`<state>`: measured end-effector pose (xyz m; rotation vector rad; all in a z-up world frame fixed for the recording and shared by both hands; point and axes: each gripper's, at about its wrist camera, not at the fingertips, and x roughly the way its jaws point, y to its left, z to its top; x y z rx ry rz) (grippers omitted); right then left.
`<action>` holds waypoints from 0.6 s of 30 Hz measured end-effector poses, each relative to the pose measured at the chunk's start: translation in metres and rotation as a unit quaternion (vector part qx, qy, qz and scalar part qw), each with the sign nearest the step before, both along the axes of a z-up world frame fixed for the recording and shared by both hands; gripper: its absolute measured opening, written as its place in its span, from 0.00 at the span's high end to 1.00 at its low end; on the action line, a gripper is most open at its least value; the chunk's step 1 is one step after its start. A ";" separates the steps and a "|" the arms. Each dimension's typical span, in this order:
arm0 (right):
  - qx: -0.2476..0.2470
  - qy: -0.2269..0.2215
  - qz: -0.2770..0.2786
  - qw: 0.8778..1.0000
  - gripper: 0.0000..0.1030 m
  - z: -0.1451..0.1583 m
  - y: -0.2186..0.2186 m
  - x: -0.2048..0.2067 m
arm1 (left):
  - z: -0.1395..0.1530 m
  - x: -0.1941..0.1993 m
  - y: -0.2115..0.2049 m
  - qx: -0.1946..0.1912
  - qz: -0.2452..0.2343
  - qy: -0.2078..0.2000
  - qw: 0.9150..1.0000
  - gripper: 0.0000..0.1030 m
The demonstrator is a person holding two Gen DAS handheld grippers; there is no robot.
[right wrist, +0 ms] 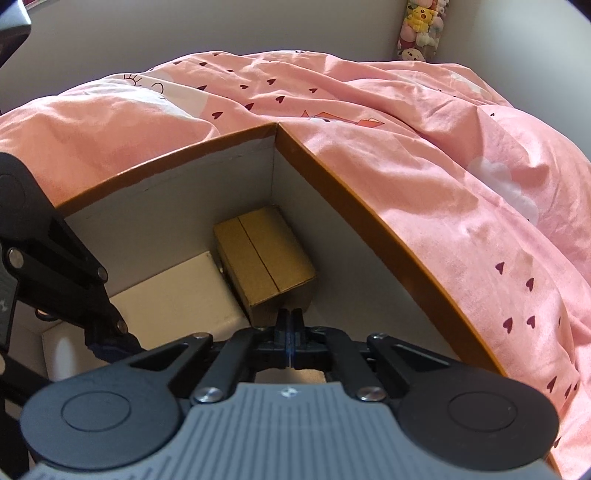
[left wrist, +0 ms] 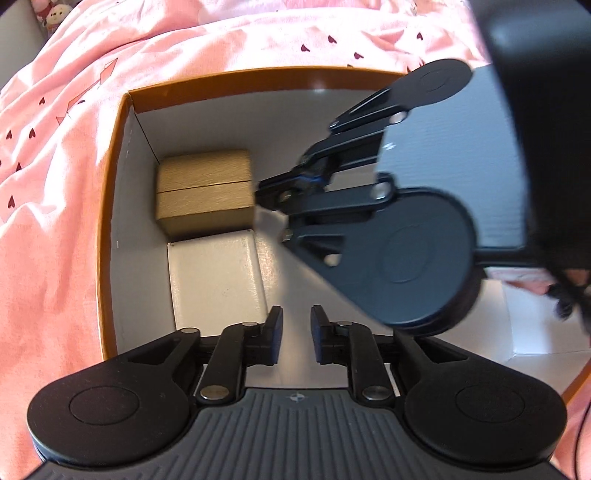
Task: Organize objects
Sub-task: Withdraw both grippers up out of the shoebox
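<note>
An open orange box (left wrist: 110, 206) with white inner walls lies on a pink bed cover. In its far corner sits a small brown cardboard box (left wrist: 205, 192), also in the right wrist view (right wrist: 264, 262). A flat white box (left wrist: 216, 280) lies beside it, also in the right wrist view (right wrist: 173, 295). My left gripper (left wrist: 296, 334) is open and empty above the box floor. My right gripper (right wrist: 290, 325) is shut with nothing between its fingers, just beside the brown box; it also shows in the left wrist view (left wrist: 264, 195), tips touching or nearly touching that box.
The pink heart-print bed cover (right wrist: 424, 177) surrounds the orange box (right wrist: 369, 221). Plush toys (right wrist: 421, 29) hang by the wall at the back. A grey wall stands behind the bed.
</note>
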<state>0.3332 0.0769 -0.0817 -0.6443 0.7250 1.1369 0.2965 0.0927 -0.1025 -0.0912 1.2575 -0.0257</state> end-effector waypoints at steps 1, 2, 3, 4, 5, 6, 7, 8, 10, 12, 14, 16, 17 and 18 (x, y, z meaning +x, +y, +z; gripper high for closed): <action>0.002 0.003 -0.002 1.000 1.00 0.000 0.003 0.000 | 0.000 0.000 0.001 -0.001 0.002 0.000 1.000 0.75; 0.000 0.002 -0.005 1.000 1.00 0.000 0.005 0.000 | 0.000 0.000 0.001 -0.001 0.003 -0.002 1.000 0.75; -0.001 0.003 -0.006 1.000 1.00 -0.001 0.005 0.000 | 0.000 -0.001 0.002 -0.003 0.004 -0.003 1.000 0.75; 0.000 0.005 -0.006 1.000 1.00 -0.001 0.005 0.001 | 0.000 -0.001 0.002 -0.005 0.003 -0.004 1.000 0.75; 0.000 0.010 -0.007 1.000 1.00 -0.001 0.003 0.002 | 0.000 -0.002 0.001 -0.006 0.003 -0.005 1.000 0.73; 0.000 0.014 -0.009 1.000 1.00 0.000 0.002 0.003 | 0.000 -0.002 0.001 -0.006 0.003 -0.008 1.000 0.73; 0.002 0.016 -0.011 1.000 1.00 0.002 -0.001 0.002 | 0.001 -0.003 0.000 -0.005 0.003 -0.010 1.000 0.71; 0.003 0.018 -0.013 1.000 1.00 0.003 -0.003 0.001 | 0.001 -0.004 0.000 -0.004 0.002 -0.012 1.000 0.71; 0.002 0.016 -0.017 1.000 1.00 0.008 -0.010 -0.003 | 0.003 -0.007 -0.002 -0.004 0.001 -0.016 1.000 0.71; 0.001 0.013 -0.025 1.000 1.00 0.014 -0.018 -0.009 | 0.007 -0.011 -0.005 -0.002 0.000 -0.022 1.000 0.71; 0.002 0.011 -0.033 0.999 1.00 0.022 -0.027 -0.015 | 0.012 -0.016 -0.008 0.002 -0.001 -0.030 1.000 0.71; 0.003 0.005 -0.040 0.999 1.00 0.031 -0.038 -0.024 | 0.018 -0.023 -0.011 0.003 -0.001 -0.040 0.999 0.70; 0.001 0.001 -0.047 0.999 1.00 0.035 -0.043 -0.028 | 0.022 -0.027 -0.012 0.002 -0.001 -0.047 0.999 0.69; -0.002 -0.002 -0.057 0.998 1.00 0.039 -0.049 -0.032 | 0.026 -0.031 -0.013 0.001 0.000 -0.053 0.999 0.68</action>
